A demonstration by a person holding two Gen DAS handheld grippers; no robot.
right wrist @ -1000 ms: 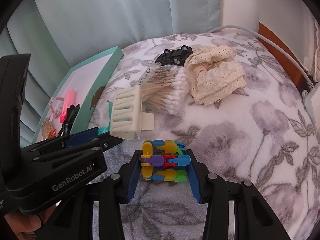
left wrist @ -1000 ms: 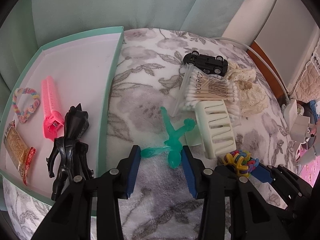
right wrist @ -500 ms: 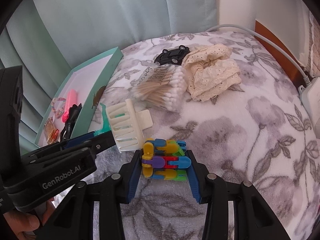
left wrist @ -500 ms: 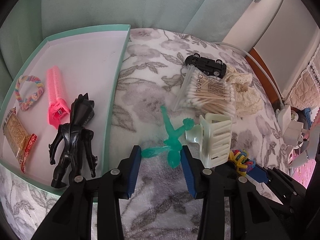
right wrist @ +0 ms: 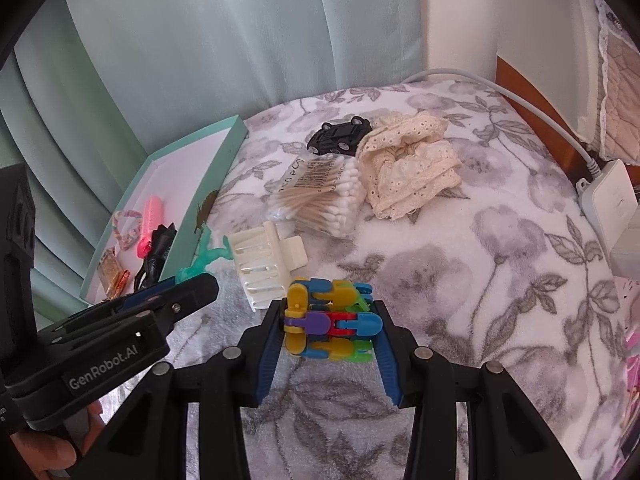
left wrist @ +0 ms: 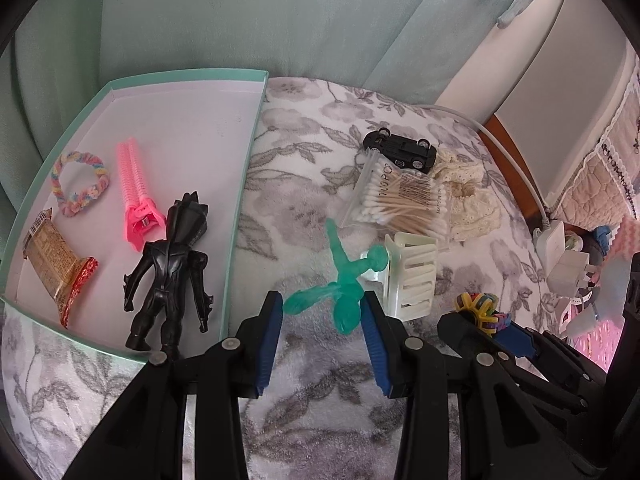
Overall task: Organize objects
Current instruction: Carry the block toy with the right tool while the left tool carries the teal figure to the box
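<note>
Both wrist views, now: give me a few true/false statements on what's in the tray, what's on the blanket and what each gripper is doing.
1. The black figure lies inside the teal tray. True.
2. The toy car is in the tray. False: it sits on the blanket, by the cotton swabs.
3. The right gripper brackets the colourful link toy. True.
4. The left gripper holds the white hair claw. False: its fingers flank the green figure.

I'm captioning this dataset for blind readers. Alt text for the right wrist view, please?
The right gripper clasps a multicoloured link toy above a grey floral blanket. Beyond lie a white hair claw, cotton swabs, a black toy car and a teal tray.
</note>
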